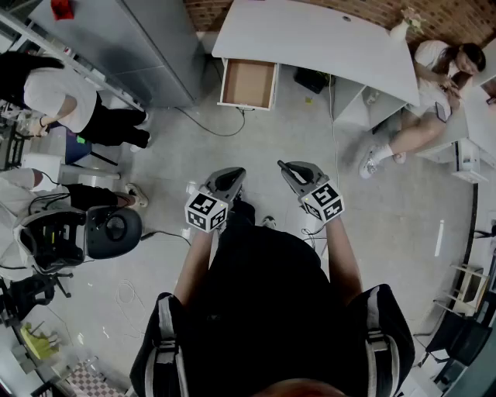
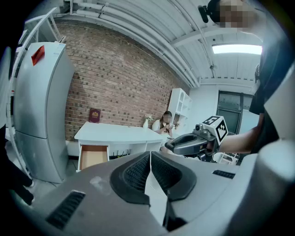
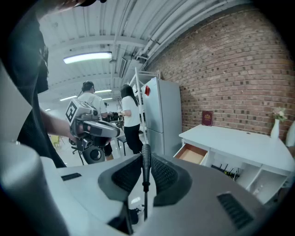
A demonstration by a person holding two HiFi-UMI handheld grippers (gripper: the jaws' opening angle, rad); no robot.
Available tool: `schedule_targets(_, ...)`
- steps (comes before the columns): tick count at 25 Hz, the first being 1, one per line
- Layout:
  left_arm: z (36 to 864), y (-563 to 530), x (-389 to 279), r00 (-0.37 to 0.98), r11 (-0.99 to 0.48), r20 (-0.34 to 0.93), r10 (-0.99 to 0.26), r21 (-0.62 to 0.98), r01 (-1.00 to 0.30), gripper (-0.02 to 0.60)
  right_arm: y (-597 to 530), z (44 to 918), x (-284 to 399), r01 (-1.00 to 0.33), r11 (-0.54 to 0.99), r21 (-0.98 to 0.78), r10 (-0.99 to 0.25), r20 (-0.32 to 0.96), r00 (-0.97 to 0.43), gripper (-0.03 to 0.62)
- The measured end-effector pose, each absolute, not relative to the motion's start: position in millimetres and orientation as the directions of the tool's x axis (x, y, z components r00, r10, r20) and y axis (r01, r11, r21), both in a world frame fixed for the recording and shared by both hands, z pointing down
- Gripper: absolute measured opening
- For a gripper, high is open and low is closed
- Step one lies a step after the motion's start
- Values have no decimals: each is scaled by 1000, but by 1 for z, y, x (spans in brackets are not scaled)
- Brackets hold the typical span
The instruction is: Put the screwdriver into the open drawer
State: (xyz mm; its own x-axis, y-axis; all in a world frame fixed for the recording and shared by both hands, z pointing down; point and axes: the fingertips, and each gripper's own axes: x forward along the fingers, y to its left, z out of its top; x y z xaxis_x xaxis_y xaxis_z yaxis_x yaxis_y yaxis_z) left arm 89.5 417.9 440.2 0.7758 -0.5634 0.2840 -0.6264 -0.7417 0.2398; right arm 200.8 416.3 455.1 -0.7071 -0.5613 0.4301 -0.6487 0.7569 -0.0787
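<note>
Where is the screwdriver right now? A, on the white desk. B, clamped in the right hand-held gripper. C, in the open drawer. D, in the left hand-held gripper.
B: the right gripper view shows the screwdriver clamped between the jaws of the right hand-held gripper, while the drawer looks empty.

Slim black screwdriver (image 3: 145,161); grey plastic left gripper (image 1: 235,177) and right gripper (image 1: 285,167) with black ribbed pads (image 3: 123,174) and black-and-white square-patterned marker cubes (image 1: 205,211); tan-lined open drawer (image 1: 249,84) in the white desk (image 1: 310,43); red-brown brick wall (image 1: 465,15) behind that desk.
</note>
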Motion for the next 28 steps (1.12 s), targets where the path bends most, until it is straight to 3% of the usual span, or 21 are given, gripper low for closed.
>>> schedule_targets(28,445,343,58,806,-764,283,-520,268,-587,20,354,468,169,-672,736,-86,-564,472,-678,121)
